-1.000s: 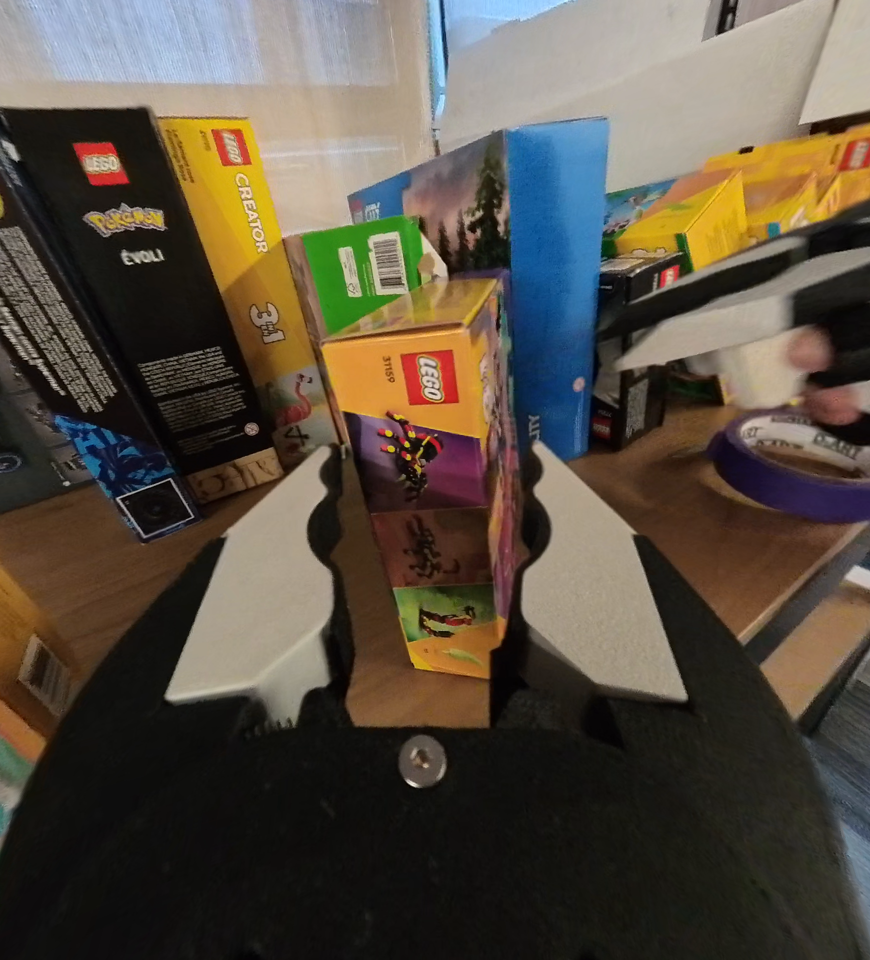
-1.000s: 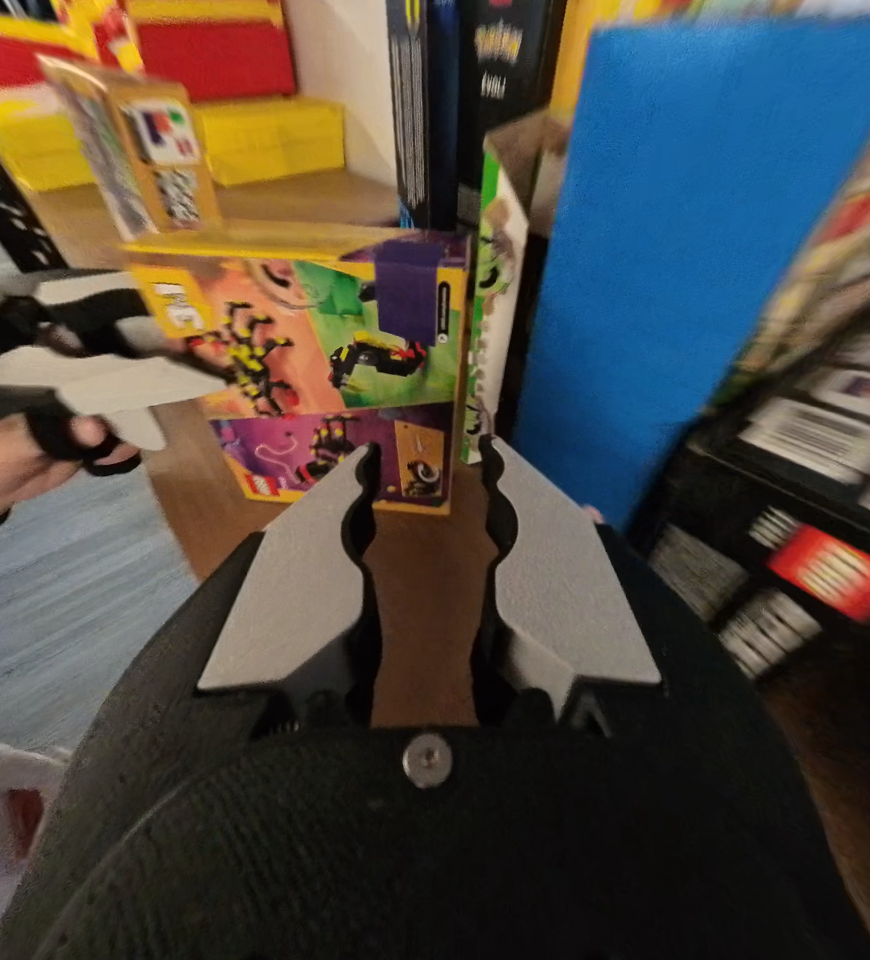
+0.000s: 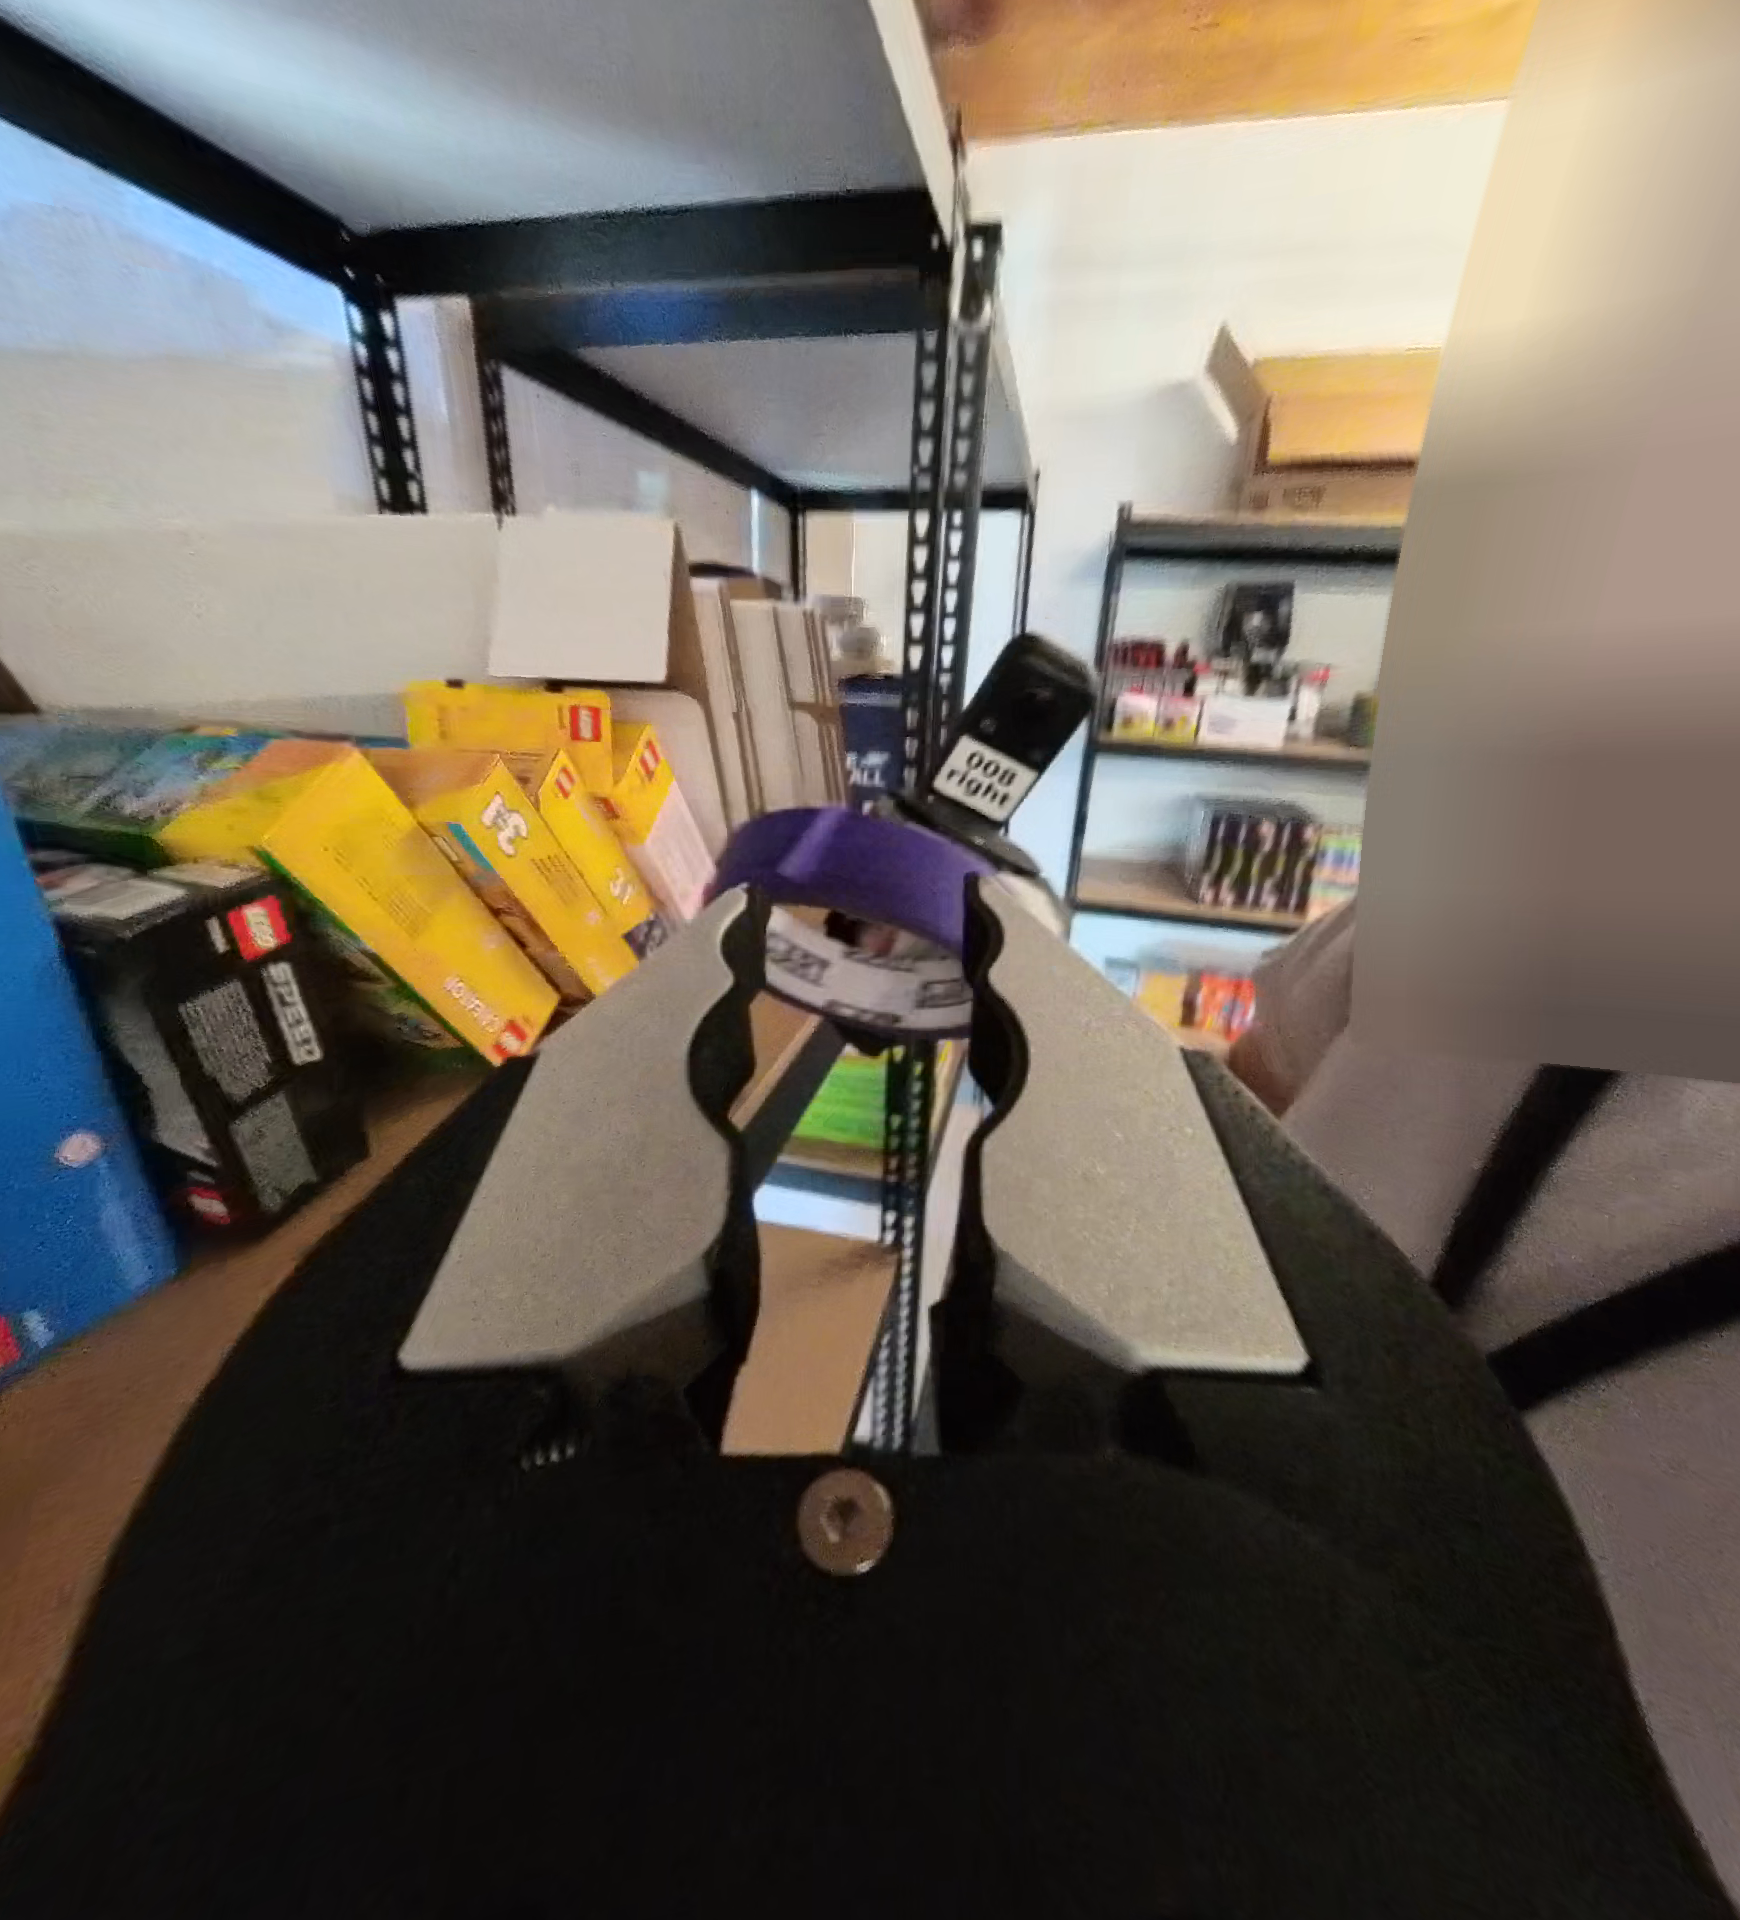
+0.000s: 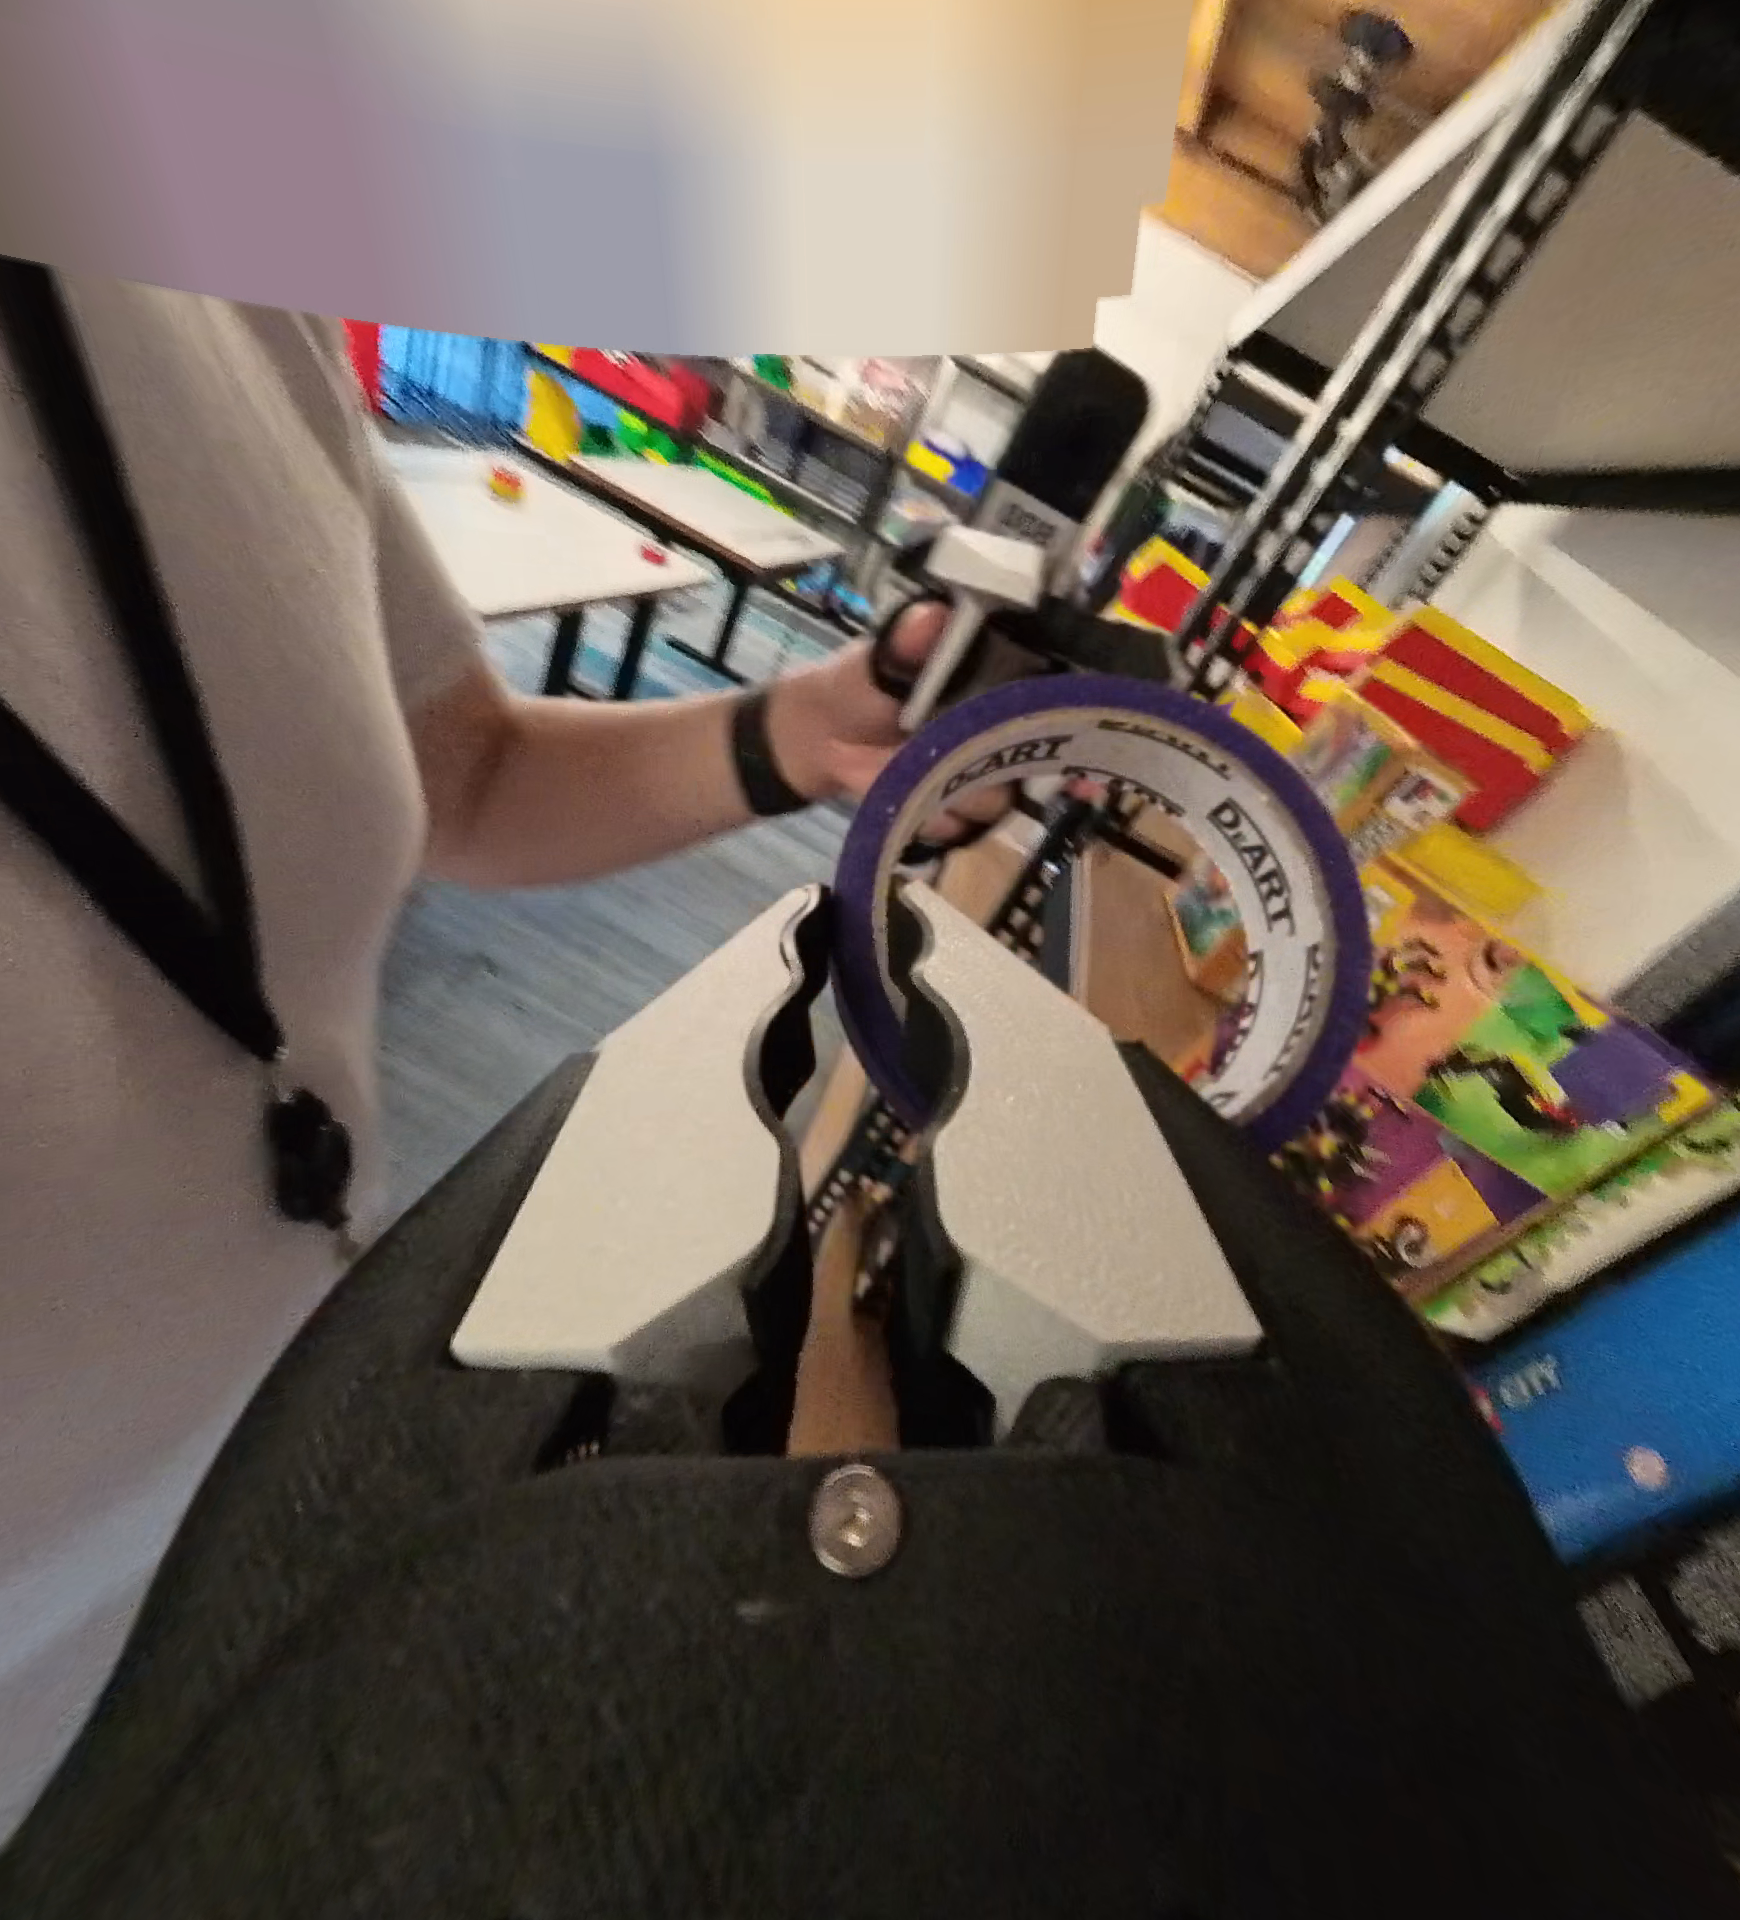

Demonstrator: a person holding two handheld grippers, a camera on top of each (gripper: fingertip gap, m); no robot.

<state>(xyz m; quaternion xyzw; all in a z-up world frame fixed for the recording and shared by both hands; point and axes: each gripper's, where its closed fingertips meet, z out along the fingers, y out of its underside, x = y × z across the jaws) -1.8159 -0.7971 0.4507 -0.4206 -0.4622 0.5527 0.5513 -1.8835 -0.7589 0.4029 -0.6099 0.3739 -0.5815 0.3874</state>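
My right gripper is shut on the rim of a purple tape roll and holds it in the air, the ring facing the camera. In the left wrist view the same roll sits right at the fingertips of my left gripper, whose jaws stand apart. I cannot tell whether they touch it. The right gripper's black body shows just behind the roll. My left gripper also shows in the right wrist view, held by a hand just beyond the roll.
A wooden shelf carries a blue box, a black box and leaning yellow boxes. A black metal upright stands behind the roll. A person in a white shirt is at the left. A colourful box lies below right. Across from one pair of fingers to the other is roughly 10 cm.
Both grippers have left the upright colourful box. The right gripper has closed on the purple tape roll and lifted it off the shelf. The left gripper has swung right to face it.
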